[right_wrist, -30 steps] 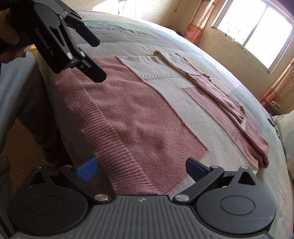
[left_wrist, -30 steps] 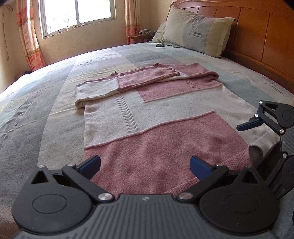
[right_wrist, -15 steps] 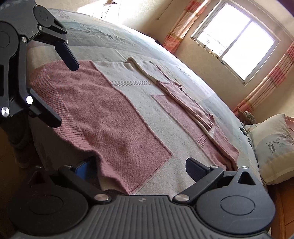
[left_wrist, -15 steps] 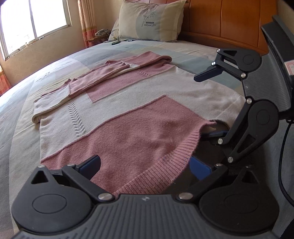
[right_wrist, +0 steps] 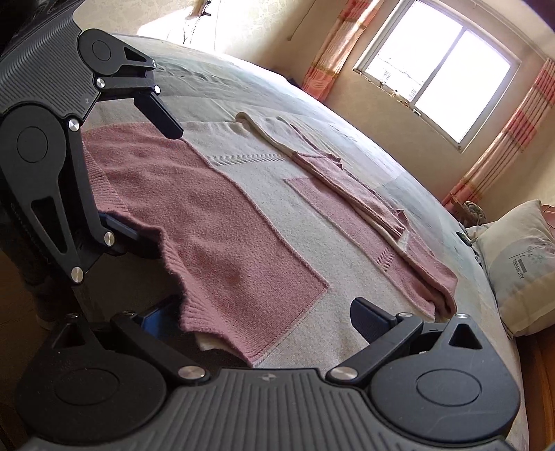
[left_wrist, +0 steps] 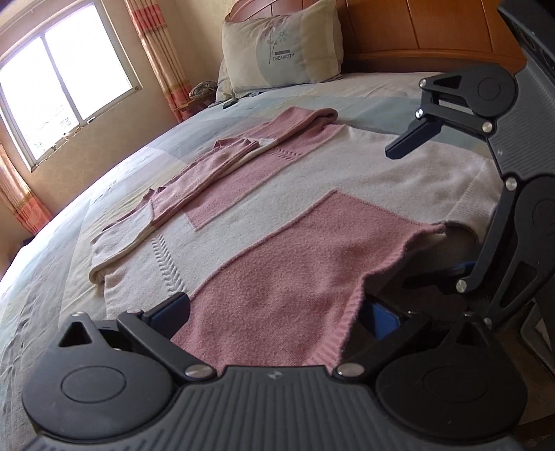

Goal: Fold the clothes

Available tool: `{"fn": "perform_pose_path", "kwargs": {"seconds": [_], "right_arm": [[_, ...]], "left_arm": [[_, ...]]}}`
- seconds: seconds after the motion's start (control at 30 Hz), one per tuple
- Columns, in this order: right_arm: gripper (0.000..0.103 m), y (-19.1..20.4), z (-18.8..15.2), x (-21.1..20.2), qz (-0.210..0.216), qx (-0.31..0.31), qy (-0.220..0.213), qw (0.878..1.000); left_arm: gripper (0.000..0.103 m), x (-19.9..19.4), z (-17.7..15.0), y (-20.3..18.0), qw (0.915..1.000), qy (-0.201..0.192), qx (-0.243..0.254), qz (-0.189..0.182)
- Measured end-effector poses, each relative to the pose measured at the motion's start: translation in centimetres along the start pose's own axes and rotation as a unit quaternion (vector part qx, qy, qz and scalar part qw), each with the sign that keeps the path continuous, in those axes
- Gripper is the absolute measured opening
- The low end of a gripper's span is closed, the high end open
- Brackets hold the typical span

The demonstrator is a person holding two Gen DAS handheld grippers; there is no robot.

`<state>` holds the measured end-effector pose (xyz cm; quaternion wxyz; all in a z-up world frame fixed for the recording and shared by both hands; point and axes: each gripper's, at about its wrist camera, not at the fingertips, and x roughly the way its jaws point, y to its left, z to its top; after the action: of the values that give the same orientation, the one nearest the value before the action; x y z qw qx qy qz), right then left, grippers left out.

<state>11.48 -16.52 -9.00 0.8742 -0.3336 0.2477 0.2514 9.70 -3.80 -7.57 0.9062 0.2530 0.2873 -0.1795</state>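
Observation:
A pink and cream knit sweater [left_wrist: 277, 243] lies flat on the bed, its sleeves folded across the chest near the pillow end. My left gripper [left_wrist: 277, 312] is open at the bed's near edge, with the pink ribbed hem lying between its fingers. My right gripper [right_wrist: 265, 314] is also open, and the hem's other corner sits between its fingers. In the left wrist view the right gripper [left_wrist: 416, 215] stands turned on its side, one finger above the sweater and one under the raised hem. The left gripper [right_wrist: 145, 177] stands the same way in the right wrist view.
A grey-green pillow [left_wrist: 281, 52] leans on the wooden headboard [left_wrist: 433, 27] at the far end. A small dark object [left_wrist: 229, 103] lies beside it. The patchwork bedspread [left_wrist: 52, 277] stretches toward the window [left_wrist: 59, 90] and striped curtains. The floor drops away below the hem.
Both grippers have come in to the hem and turned on their sides. The hem, flat a second ago, now rises off the bed edge between the open fingers.

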Motion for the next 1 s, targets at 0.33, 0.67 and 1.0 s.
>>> {"fn": "perform_pose_path", "kwargs": {"seconds": [0.33,0.67,1.0], "right_arm": [[0.103,2.0,0.9,0.8,-0.098,-0.059,-0.053,0.992],[0.103,1.6,0.1,-0.2,-0.107,-0.041,-0.067,0.991],[0.103,2.3,-2.8,0.2,-0.183,-0.079,0.008,0.980]], "left_arm": [[0.102,-0.5,-1.3,-1.5,0.9979,0.007,0.062,-0.021],[0.102,1.1,-0.3,-1.7,0.9896,0.016,0.119,0.079],[0.102,0.9,-1.7,-1.5,0.9917,0.020,0.100,0.079]]}}
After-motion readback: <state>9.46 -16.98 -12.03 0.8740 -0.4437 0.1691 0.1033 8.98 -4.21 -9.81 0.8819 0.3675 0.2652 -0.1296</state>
